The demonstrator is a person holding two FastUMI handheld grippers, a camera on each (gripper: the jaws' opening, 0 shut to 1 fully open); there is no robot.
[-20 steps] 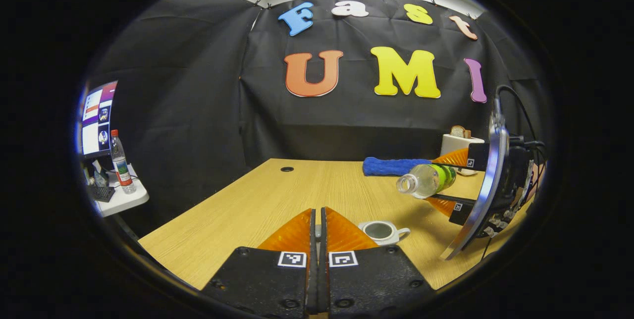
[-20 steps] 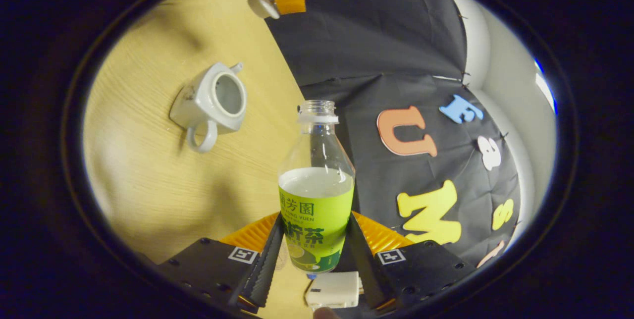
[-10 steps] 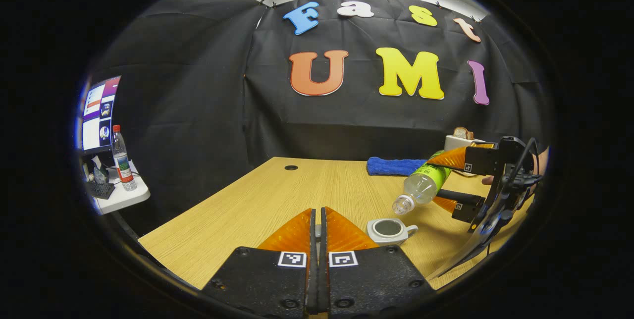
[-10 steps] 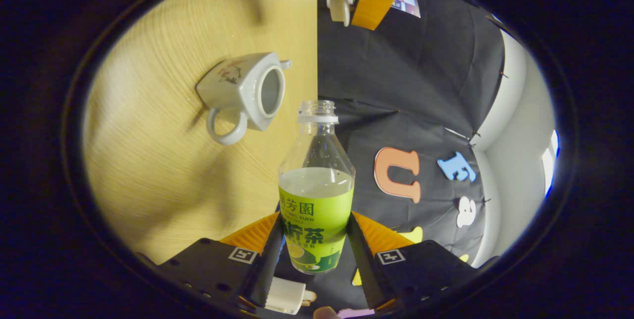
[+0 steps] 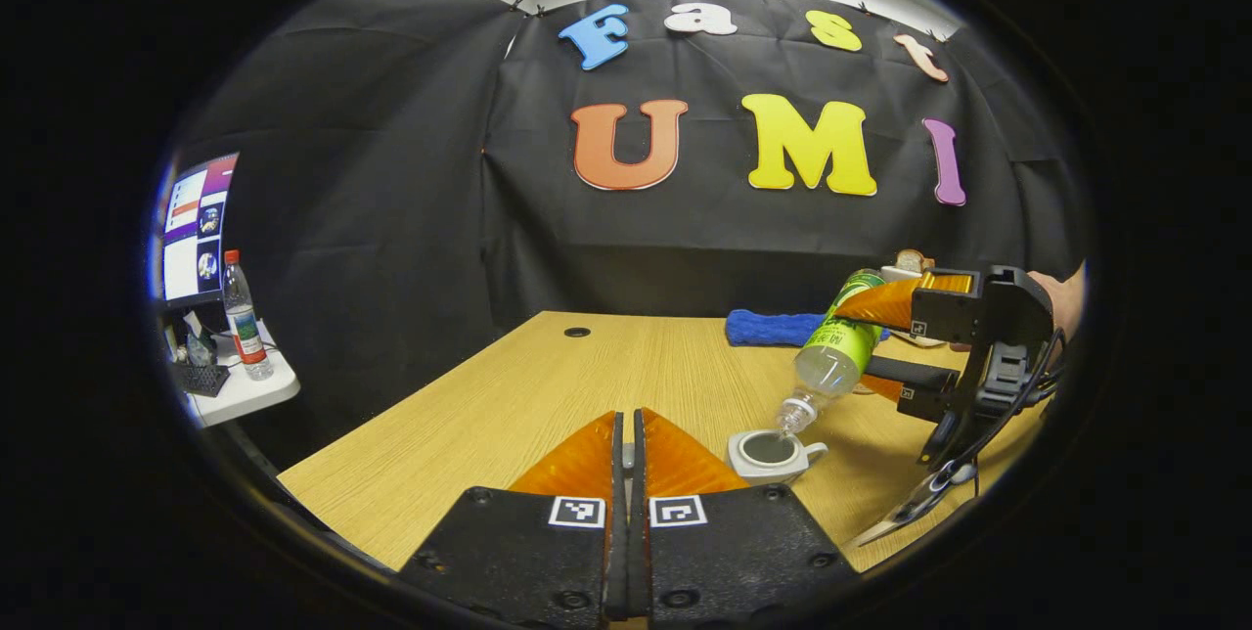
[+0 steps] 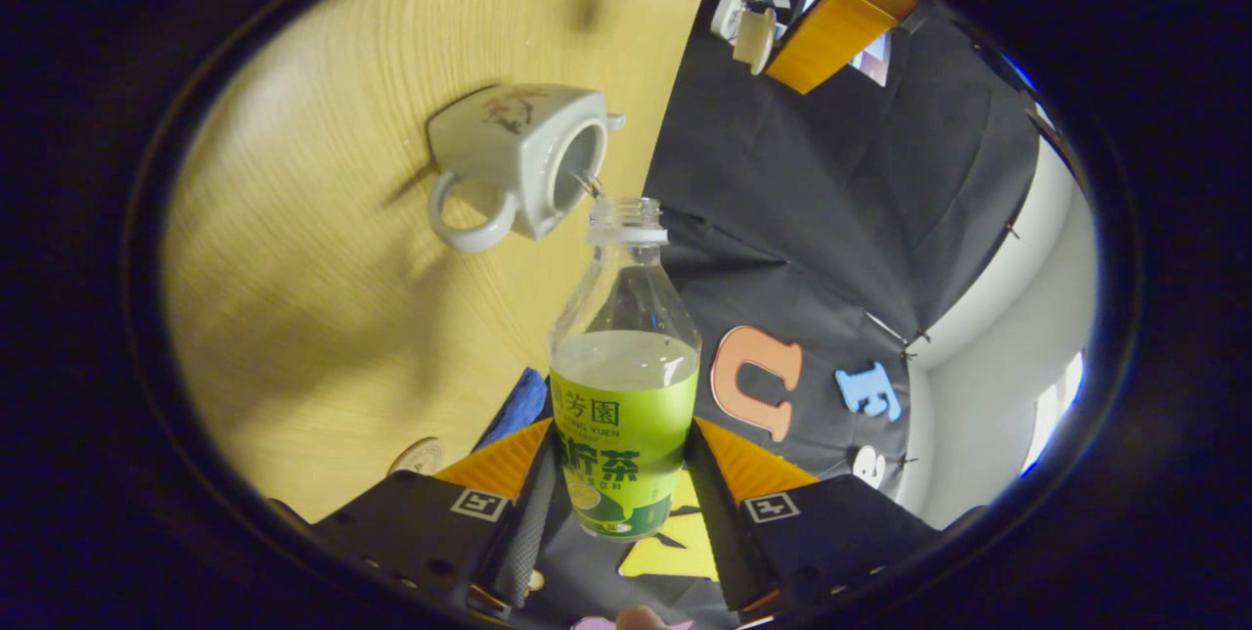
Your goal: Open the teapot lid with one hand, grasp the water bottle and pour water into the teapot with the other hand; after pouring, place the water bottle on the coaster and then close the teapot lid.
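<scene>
Pouring step: the right gripper (image 6: pixel 621 473) clamps the clear green-labelled plastic water bottle (image 6: pixel 624 385), tipped mouth-down over the open white ceramic teapot (image 6: pixel 518 160) on the pale wooden table (image 5: pixel 509 405).

Next, I judge: steady tilt, then the coaster. The right gripper view catches a thin stream and the lid (image 6: pixel 753 38) pinched in the left gripper (image 5: pixel 627 444); the left gripper view adds its jaws pressed together and a blue towel (image 5: pixel 773 327).

Light wooden table (image 5: pixel 548 395) with open teapot (image 5: pixel 773 455), blue towel (image 5: pixel 773 328), coaster (image 6: pixel 419 455)
</scene>
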